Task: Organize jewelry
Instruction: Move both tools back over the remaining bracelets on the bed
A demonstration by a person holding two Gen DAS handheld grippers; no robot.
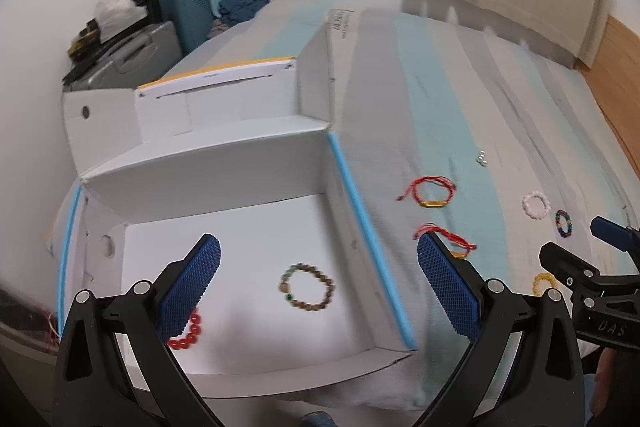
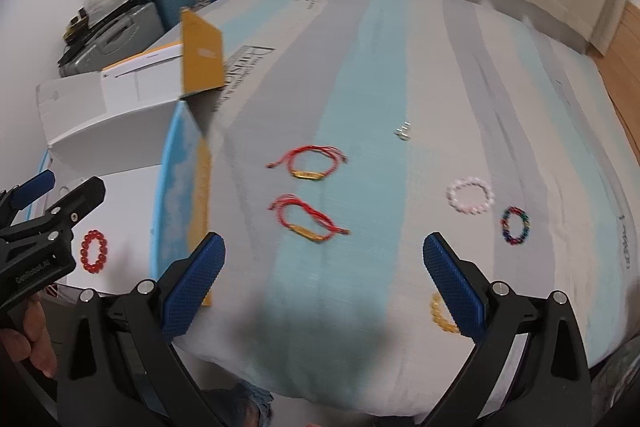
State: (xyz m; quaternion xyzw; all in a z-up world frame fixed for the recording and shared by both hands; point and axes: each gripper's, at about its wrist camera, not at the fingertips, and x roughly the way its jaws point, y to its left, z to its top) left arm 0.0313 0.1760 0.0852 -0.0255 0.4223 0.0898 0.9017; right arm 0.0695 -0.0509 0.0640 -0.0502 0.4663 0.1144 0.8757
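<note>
From the left wrist, we hold the left hand-held gripper (image 1: 318, 281) spread wide and empty above the white box (image 1: 352, 183), where a brown bead bracelet (image 1: 307, 287) lies at 6 o'clock and a red bead bracelet (image 1: 187, 335) at 7.

From the right wrist, our right hand-held gripper (image 2: 324, 281) gapes, empty, over the striped bed (image 2: 360, 67); two red cord bracelets (image 2: 310, 221) lie centre, a pink bracelet (image 2: 470, 201) at 3 o'clock.

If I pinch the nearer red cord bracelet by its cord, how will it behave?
The nearer red cord bracelet will probably go limp: its thin cords lie in loose, uneven loops on the bedspread. The gold bar looks like the densest part, so it likely swings lowest. The trailing cord ends may drag or snag on the fabric.
</note>
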